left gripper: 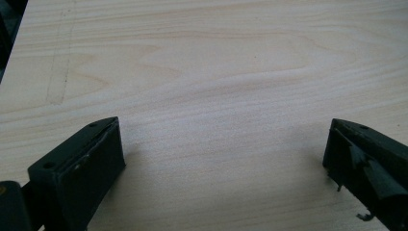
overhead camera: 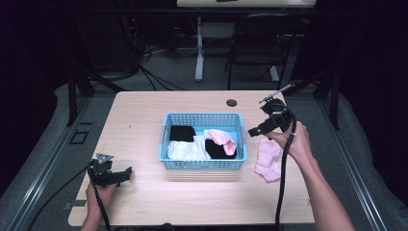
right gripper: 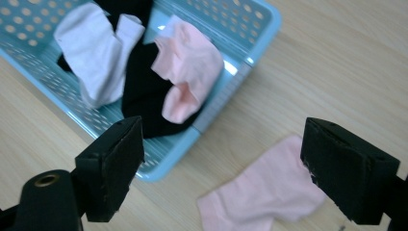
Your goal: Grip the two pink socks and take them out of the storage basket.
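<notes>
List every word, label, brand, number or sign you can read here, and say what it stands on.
None can be read: no print shows on the blue basket, the socks, the pink sock on the table, the wooden table or the left gripper and right gripper.

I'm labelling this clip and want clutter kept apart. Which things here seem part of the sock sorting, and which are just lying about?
Likely part of the job:
blue basket
pink sock in the basket
white sock
black socks
pink sock on the table
right tool, open above it
left tool, open over bare table

Just lying about:
chair behind the table
floor cables
</notes>
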Tool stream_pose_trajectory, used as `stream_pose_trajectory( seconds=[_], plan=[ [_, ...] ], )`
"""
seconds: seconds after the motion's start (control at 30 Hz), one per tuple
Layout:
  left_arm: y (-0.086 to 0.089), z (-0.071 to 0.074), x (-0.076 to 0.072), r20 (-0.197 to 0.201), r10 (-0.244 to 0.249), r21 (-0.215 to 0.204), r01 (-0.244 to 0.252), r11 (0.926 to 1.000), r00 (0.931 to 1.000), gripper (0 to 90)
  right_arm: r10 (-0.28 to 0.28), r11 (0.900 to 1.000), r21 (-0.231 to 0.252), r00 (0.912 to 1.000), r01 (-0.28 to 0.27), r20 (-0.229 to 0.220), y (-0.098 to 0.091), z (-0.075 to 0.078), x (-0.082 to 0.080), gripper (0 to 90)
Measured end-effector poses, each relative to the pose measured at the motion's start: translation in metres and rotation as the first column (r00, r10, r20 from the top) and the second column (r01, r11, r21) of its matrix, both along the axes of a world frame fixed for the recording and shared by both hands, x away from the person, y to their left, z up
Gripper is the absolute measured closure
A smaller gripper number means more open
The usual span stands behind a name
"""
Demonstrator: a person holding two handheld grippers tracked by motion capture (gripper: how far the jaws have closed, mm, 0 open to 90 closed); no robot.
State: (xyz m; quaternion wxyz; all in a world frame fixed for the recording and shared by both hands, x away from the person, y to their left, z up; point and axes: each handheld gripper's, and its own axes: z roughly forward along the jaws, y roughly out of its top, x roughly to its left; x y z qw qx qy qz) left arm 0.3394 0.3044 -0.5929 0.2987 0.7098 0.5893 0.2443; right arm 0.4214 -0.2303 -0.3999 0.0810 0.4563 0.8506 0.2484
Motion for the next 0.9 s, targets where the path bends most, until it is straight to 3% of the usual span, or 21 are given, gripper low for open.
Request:
stream_pose_trajectory(
  seconds=[0.2, 0.4, 0.63, 0.83, 0.87, 0.9],
  plan=[
    [0.0, 0.0, 0.0, -0.001, -0.001, 0.0, 0.001, 1.0, 1.0, 0.6, 0.058, 0.9983, -0.001, 0.9983, -0.058, -0.007, 0.03, 0.002, 0.009, 14.5],
    [0.0, 0.0, 0.0, -0.001, -0.002, 0.0, 0.002, 1.0, 1.0, 0.6, 0.115, 0.9932, -0.012, 0.9919, -0.116, -0.053, 0.063, -0.009, 0.024, 11.9],
    [0.0, 0.0, 0.0, -0.003, -0.005, 0.002, 0.005, 1.0, 1.0, 0.6, 0.13, 0.9913, -0.004, 0.9862, -0.131, -0.102, 0.082, -0.025, 0.034, 5.4],
    [0.0, 0.0, 0.0, -0.002, -0.005, 0.002, 0.005, 1.0, 1.0, 0.5, 0.137, 0.99, -0.013, 0.982, -0.14, -0.13, 0.093, -0.038, 0.039, 5.7],
    [0.0, 0.0, 0.0, -0.003, -0.005, 0.002, 0.005, 1.0, 1.0, 0.6, 0.153, 0.9874, -0.016, 0.9763, -0.158, -0.153, 0.098, -0.044, 0.043, 5.8],
    [0.0, 0.0, 0.0, -0.003, -0.005, 0.002, 0.005, 1.0, 1.0, 0.6, 0.153, 0.9874, -0.016, 0.9763, -0.158, -0.153, 0.098, -0.044, 0.043, 5.8]
  ],
)
